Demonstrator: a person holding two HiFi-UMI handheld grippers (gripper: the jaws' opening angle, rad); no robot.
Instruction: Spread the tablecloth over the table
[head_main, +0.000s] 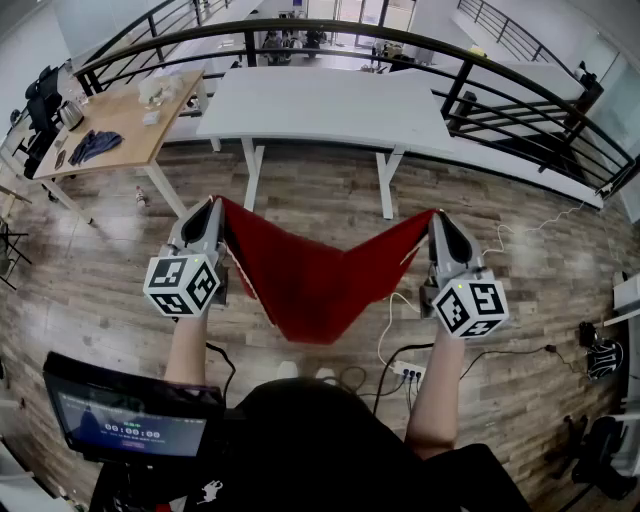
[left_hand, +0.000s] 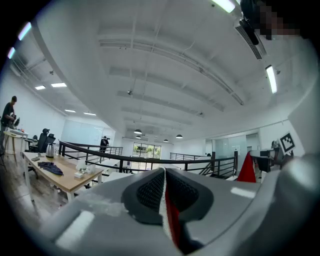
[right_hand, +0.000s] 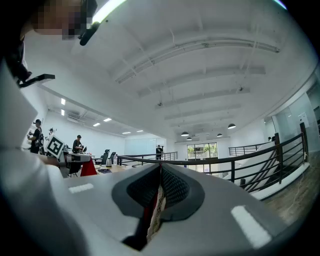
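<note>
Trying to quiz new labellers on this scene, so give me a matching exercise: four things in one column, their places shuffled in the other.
Things
1. red fabric tablecloth
2. long white rectangular table
3. light wooden table
4. white power strip

Places
A. lying on the wooden floor
B. at the far left, bearing a dark blue cloth
C. sagging between the left gripper and the right gripper
D. straight ahead, beside the black railing

Pairs: 1-C, 2-D, 3-B, 4-A
</note>
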